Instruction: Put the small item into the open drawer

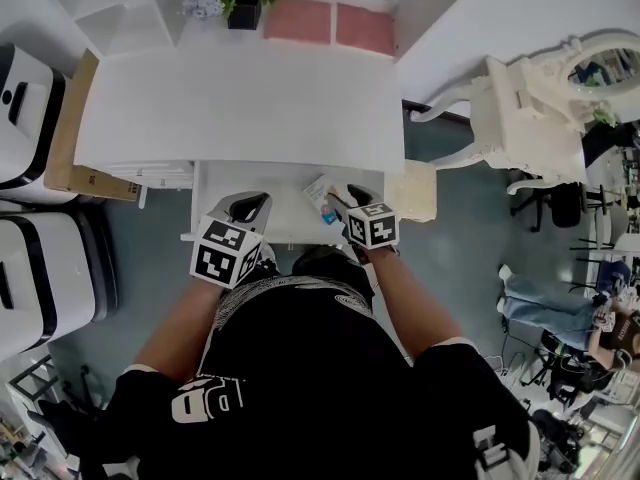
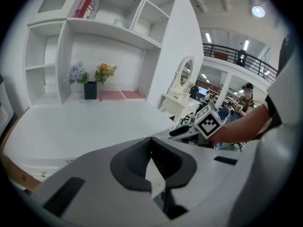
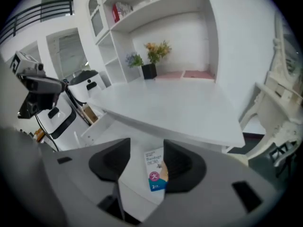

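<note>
**Insp.:** Right side, status?

**Me:** My right gripper (image 3: 146,150) has its jaws part-open, approx. mid-spread. The small box (image 3: 155,170) sits in the gap, hard by the right-hand pad, w/ a clear gap to the left-hand pad. Not clamped, so no grip. Whether it touches the right-hand pad I can't confirm.

**Insp.:** Box location?

**Me:** It's inside the open drawer (image 1: 285,213), lying flat on the white floor, printed face up, blue corner toward me. Per the head view it's in the drawer's right half, near the front edge of the desk (image 1: 240,98).

**Insp.:** Left side?

**Me:** My left gripper (image 2: 152,142) has its jaw tips together w/ nothing between them. It carries nothing. Head view puts it over the drawer's left half, level w/ the right unit, the two well apart.

**Insp.:** Desk top?

**Me:** A dark flower pot (image 1: 244,8) stands at the back edge, w/ two pink mats (image 1: 330,23) just beside it. A white vanity (image 1: 530,98) stands apart from the desk, off to the right.
</note>
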A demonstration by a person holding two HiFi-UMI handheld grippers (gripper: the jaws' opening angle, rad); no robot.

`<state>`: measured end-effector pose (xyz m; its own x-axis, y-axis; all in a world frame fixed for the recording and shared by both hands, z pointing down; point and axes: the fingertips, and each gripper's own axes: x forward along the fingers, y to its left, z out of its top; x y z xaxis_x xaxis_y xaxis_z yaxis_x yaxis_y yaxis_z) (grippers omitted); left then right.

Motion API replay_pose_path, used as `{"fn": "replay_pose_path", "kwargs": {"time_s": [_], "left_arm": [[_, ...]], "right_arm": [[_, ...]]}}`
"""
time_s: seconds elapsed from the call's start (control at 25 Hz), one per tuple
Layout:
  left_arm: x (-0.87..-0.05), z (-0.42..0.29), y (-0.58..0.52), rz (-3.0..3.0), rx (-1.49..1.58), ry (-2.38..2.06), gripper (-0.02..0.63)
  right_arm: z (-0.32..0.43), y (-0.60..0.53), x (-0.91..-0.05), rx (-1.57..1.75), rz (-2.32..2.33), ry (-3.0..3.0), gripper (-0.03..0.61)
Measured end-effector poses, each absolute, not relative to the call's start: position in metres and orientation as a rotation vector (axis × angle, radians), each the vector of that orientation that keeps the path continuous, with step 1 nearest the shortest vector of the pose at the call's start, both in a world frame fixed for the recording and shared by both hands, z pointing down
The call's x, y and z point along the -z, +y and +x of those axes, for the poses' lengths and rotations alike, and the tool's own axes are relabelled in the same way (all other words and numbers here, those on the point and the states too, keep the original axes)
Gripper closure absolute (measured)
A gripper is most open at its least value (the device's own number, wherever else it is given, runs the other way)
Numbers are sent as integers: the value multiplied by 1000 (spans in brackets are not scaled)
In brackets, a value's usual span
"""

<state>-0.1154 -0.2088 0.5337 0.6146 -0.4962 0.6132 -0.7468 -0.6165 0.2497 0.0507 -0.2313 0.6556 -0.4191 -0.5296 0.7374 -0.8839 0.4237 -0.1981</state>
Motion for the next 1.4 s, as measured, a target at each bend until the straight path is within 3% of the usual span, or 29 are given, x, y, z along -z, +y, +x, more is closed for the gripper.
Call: {"fn": "replay_pose_path", "kwargs": {"time_s": [0.08,0.16,0.2,0.4,0.72,1.12,1.4], "left_arm": [[-527,-113,-208,2377,-675,-967,600],[-522,-112,-206,2397,-666,-956,600],[-520,-112,-205,2404,-662,-951,600],[-512,-111,-203,2429,-629,-920,600],[-493,-101,-204,2482,-570,-905,600],[-463,-101,-190,2489,-488,-1023,600],[-451,-60,-153,2485,-429,-1025,600]], "right_arm": [[54,-231,-628,-807,1276,-2147,421],[58,-230,-608,-884,1369,-2191,551],[60,-229,-601,-939,1408,-2210,568],[61,-222,-569,-1068,1492,-2276,571],[38,-204,-525,-830,1415,-2379,571],[31,-199,-469,-768,1382,-2580,571],[49,-160,-441,-764,1301,-2689,571]]}}
